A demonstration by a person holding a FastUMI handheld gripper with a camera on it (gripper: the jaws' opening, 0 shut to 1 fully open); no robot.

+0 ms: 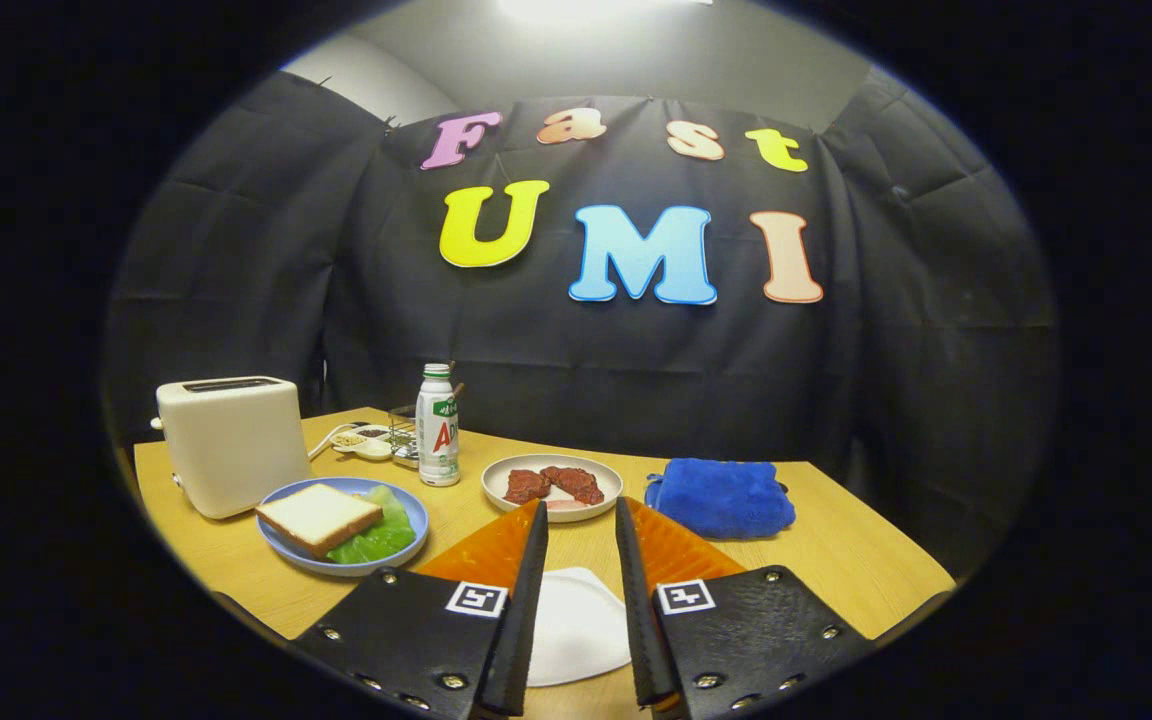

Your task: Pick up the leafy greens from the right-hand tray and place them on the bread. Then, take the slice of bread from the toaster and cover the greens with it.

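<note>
Claw (581,520) open, fingers (526,590) parted with a clear gap, nothing held, raised over the table's near edge. White tray (576,625) on the table (836,560) below the gap between the fingers, bare as far as visible.

Blue plate (288,558) near the table's left edge, ahead and left of the fingers. On it, greens (381,530) spread flat, with a bread slice (318,516) lying on top of them and covering their left part; green leaf visible past the slice's right and back sides. Whether another slice lies under the greens cannot be told.

Toaster (231,440) at the far left corner, just behind the blue plate, touching or almost touching its rim. Slot on top dark; cannot tell whether bread sits inside.

Bottle (437,425) upright toward the far edge, right of the toaster, with a small dish (361,440) and a wire rack (401,435) just beside it. White plate (496,490) with two pieces of meat (554,485) just beyond the fingertips, mid-table. Blue cloth (724,497) folded toward the far right, well apart from the blue plate.
</note>
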